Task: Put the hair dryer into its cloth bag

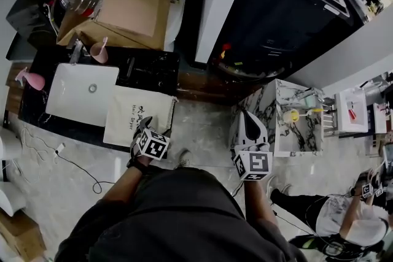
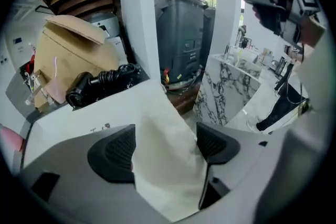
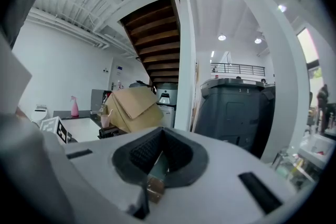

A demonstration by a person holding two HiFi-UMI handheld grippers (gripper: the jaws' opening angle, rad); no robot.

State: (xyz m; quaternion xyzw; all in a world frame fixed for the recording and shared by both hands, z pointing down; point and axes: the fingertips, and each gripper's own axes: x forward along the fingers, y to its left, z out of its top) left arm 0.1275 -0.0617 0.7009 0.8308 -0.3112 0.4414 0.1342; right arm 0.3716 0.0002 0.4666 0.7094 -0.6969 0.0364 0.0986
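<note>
Left gripper view gives me the hair dryer [image 2: 97,85] best: it is black and lies in the left middle of the frame, on the dark counter [image 2: 140,75], just in front of the cardboard box [image 2: 68,57]. Its long axis runs from the round nozzle at lower left up to the coiled cord at upper right, so it lies across my line of sight and does not point toward me. It is outside the bag.

Between the dryer and me lies the cloth bag [image 2: 105,110], flat and pale. One edge of it rises up into the left gripper [image 2: 165,147]. The jaws of this gripper stand wide apart with the cloth between them, and I judge that the pads do not press on it. In the head view the bag [image 1: 138,115] is at the centre left of the frame. The left gripper [image 1: 145,129] is at the bag's lower right edge. The dryer there is dark on dark, and I cannot make it out well.

The right gripper [image 1: 248,123] is well apart, at the centre right of the head view beside the marble stand [image 1: 288,126]. In the right gripper view its jaws [image 3: 157,160] are closed together, and I see nothing of the task in them.

So the dryer is beyond the bag, toward the top of the frame, and my left hand is clearly the nearer one. I think the next reach must pass over the bag.
</note>
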